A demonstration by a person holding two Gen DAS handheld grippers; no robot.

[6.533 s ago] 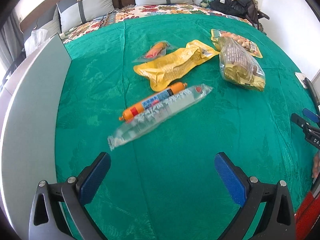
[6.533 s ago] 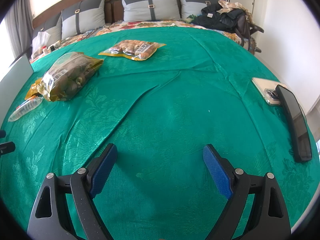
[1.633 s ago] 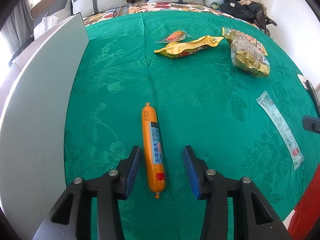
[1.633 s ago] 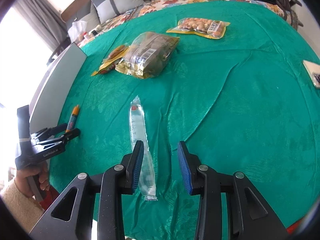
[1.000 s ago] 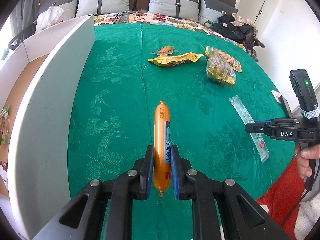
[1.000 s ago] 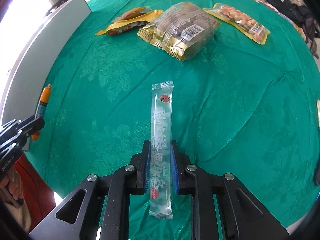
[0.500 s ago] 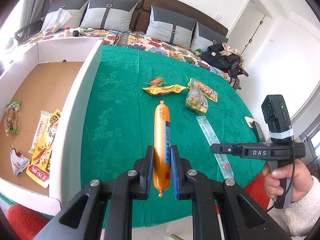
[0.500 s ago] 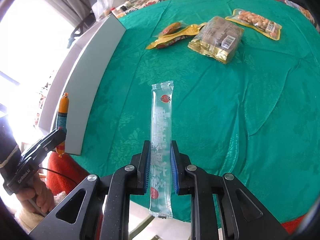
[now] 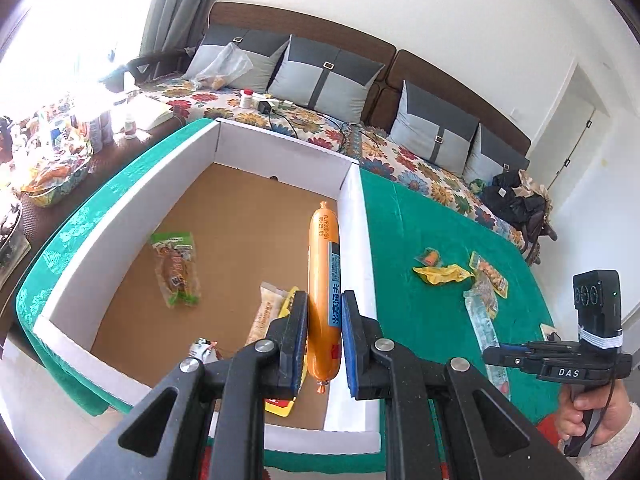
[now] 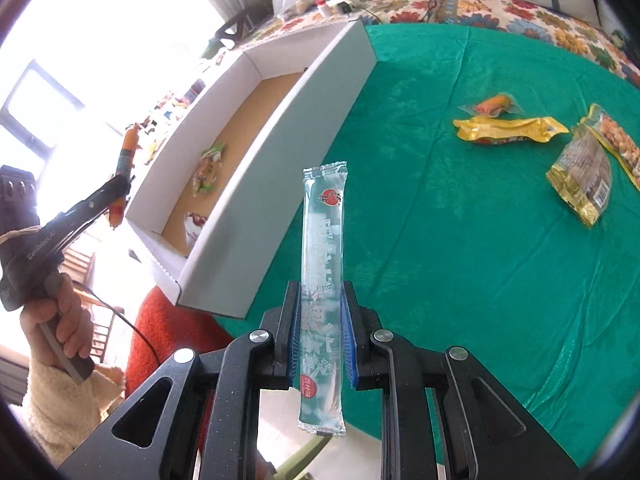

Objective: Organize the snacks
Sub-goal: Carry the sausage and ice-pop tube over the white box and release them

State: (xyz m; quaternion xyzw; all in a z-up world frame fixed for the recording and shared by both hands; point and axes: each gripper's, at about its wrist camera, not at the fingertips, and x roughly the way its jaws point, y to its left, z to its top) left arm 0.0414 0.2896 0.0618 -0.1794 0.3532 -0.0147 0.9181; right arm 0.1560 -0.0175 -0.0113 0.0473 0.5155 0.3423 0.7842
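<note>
So the left gripper point(image 9: 325, 338) is clamped on an orange sausage point(image 9: 324, 276), which sticks out past the fingers toward 12 o'clock and hangs over the right-hand wall of the white cardboard box point(image 9: 362, 240). Inside the box, a green-topped packet point(image 9: 176, 268) lies at about 9 o'clock from the sausage, and a couple more packets sit closer in, partly hidden behind the left finger, so I can't really make those out. The right gripper point(image 10: 322, 346) is pinched on a long clear snack stick point(image 10: 324, 268), held up above the green bedspread point(image 10: 460, 240) just beside the box's near corner. Out on the bedspread at roughly 2 o'clock from that stick: a yellow pouch point(image 10: 508, 128), a small orange packet point(image 10: 494, 106), a gold bag point(image 10: 584, 176) and a bag of nuts point(image 10: 618, 140).
</note>
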